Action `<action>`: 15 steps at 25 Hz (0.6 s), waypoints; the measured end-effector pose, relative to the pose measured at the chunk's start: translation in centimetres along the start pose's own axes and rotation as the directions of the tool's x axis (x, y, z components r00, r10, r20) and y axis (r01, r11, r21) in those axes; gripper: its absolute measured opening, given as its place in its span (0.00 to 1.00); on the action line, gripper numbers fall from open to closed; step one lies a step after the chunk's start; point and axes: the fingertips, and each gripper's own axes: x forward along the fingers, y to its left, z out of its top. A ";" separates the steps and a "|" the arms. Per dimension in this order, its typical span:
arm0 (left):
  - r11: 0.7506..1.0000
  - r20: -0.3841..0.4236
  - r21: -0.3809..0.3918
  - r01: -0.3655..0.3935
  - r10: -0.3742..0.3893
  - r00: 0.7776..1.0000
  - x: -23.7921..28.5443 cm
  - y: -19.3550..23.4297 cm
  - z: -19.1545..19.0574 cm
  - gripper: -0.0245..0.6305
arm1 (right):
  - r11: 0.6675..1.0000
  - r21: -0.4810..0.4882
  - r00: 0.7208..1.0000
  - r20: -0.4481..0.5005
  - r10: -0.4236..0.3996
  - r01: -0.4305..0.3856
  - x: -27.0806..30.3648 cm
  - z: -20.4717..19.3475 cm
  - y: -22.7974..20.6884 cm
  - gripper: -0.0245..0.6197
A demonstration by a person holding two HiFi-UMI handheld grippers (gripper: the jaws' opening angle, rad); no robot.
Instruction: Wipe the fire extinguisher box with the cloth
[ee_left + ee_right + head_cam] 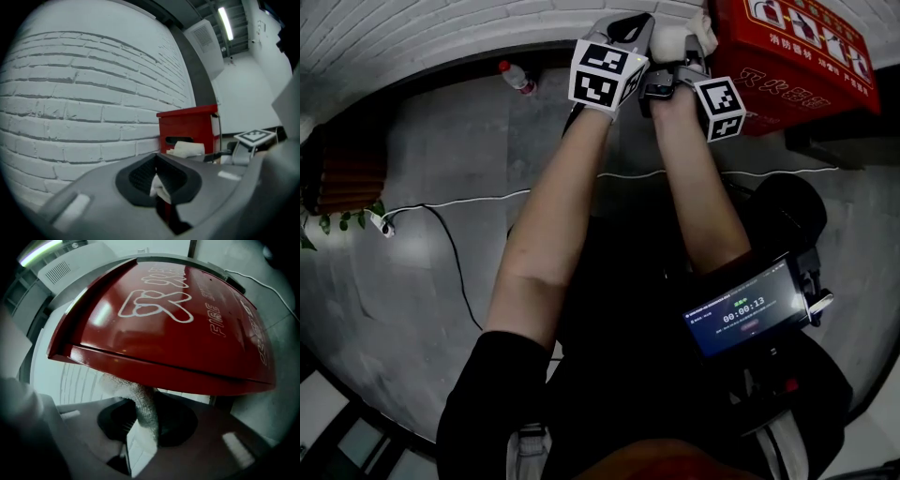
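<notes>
Wiping target: fire extinguisher box (pixel 797 52), red, upper right of the head view, by the brick wall (pixel 84 93)
Right gripper (pixel 147 425): clamped on the cloth (pixel 140 401), close under the box
Left gripper (pixel 158 180): jaws together, just beside the right one; white scrap (pixel 157 186) at their seam, unidentifiable
Cloth: bunched, top touching the box's lower rim
Risk: the narrow pinch may let the cloth drag free against the rim

tools (pixel 159 185) (pixel 140 427): 2 | fire extinguisher box (pixel 797 47): 1 | cloth (pixel 673 39): 1 | bottle (pixel 516 77): 1 | screen (pixel 741 309): 1
</notes>
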 end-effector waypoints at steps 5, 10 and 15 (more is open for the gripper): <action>0.999 -0.074 0.026 0.032 -0.030 0.997 1.4 -1.2 -2.2 0.04 | 0.999 -0.004 0.999 -0.018 -0.036 0.036 0.0 -1.1 -2.9 0.18; 0.996 -0.113 0.062 0.060 -0.053 0.992 2.9 -2.6 -4.1 0.04 | 0.996 0.021 0.995 -0.042 -0.089 0.090 -0.2 -2.3 -6.0 0.18; 0.990 -0.161 0.117 0.079 -0.059 0.985 4.5 -2.9 -7.9 0.04 | 0.992 0.043 0.991 -0.062 -0.119 0.122 0.2 -3.1 -9.3 0.18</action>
